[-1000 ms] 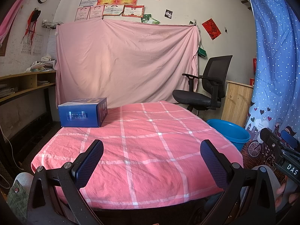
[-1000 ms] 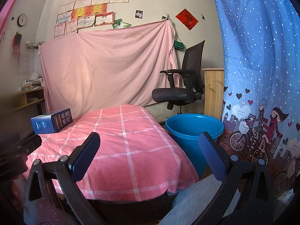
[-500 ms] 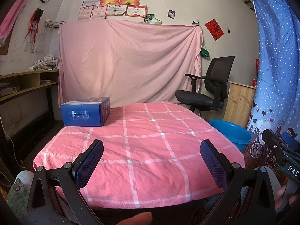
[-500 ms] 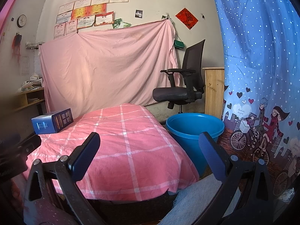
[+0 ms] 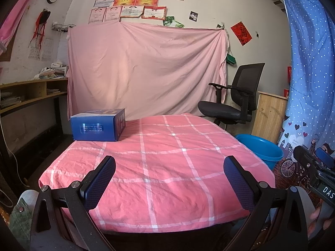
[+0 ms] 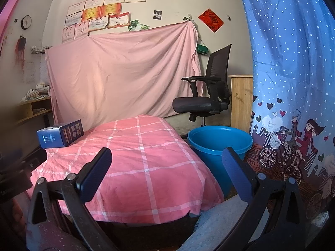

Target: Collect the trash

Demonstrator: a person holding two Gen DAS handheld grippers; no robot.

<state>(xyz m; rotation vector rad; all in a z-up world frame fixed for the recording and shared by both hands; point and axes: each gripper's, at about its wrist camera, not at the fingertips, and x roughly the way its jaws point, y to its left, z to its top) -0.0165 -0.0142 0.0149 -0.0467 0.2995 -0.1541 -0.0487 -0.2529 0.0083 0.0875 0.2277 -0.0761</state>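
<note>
Because the pink checked cloth [image 5: 159, 167] covers the whole table and hangs loose over its edges, it is the largest hazard: a finger that dips too low on the way across could catch a fold and drag the cloth, and whatever rests on it would slide too. Beside the table on the right, on the floor, stands the blue plastic bucket [image 6: 219, 144], open-topped and apparently the place for the trash; it sits close under the cloth's overhang, so a drop released too early could land on the cloth or the floor instead. On the far left corner of the table lies the blue cardboard box [image 5: 98, 125], the only likely piece of trash in sight, close to the table's left edge. It looks wide and light, so a one-sided nudge could push it off that edge, and a pinch on a corner might let it twist out. Both claws are spread wide and empty: the left gripper [image 5: 169, 177] hovers before the near table edge, the right gripper [image 6: 166, 172] likewise, well short of the box.
</note>
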